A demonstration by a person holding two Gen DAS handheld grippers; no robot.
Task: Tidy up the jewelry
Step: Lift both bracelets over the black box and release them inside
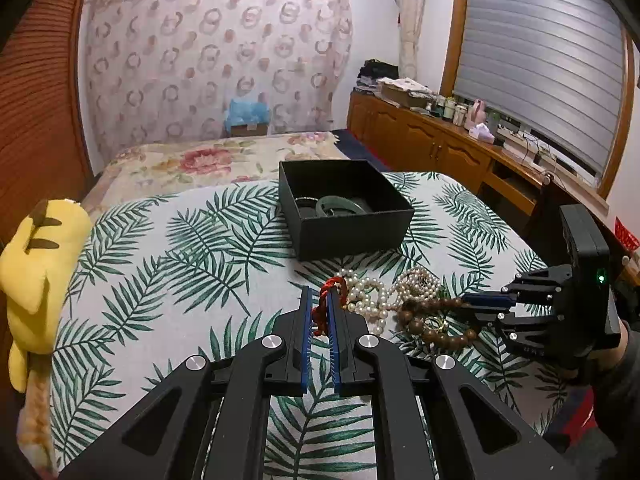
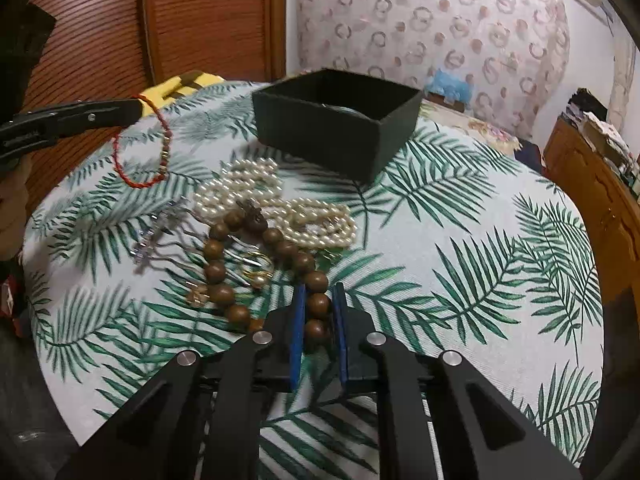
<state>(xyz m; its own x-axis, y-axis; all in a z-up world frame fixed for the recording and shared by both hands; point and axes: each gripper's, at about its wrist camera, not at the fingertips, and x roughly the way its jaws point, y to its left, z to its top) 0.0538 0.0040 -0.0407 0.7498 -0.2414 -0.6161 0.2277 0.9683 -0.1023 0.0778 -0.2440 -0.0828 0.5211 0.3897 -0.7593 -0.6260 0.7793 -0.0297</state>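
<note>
My left gripper point(image 1: 319, 300) is shut on a red cord bracelet point(image 1: 326, 300) and holds it above the leaf-print cloth; in the right wrist view the bracelet point(image 2: 140, 148) hangs from that gripper point(image 2: 138, 110). My right gripper point(image 2: 318, 300) is shut on a brown wooden bead bracelet point(image 2: 256, 256), which still lies on the cloth; it also shows in the left wrist view point(image 1: 430, 320). A pearl necklace point(image 2: 272, 200) lies in a heap beside the beads. A black open box point(image 1: 344, 208) stands behind, with a green jade bangle point(image 1: 340, 206) inside.
A gold ring point(image 2: 258, 268), a small gold piece point(image 2: 199, 295) and a silver crystal piece point(image 2: 154, 232) lie by the beads. A yellow plush toy point(image 1: 36, 280) sits at the cloth's left edge. A wooden cabinet point(image 1: 440, 144) runs along the right.
</note>
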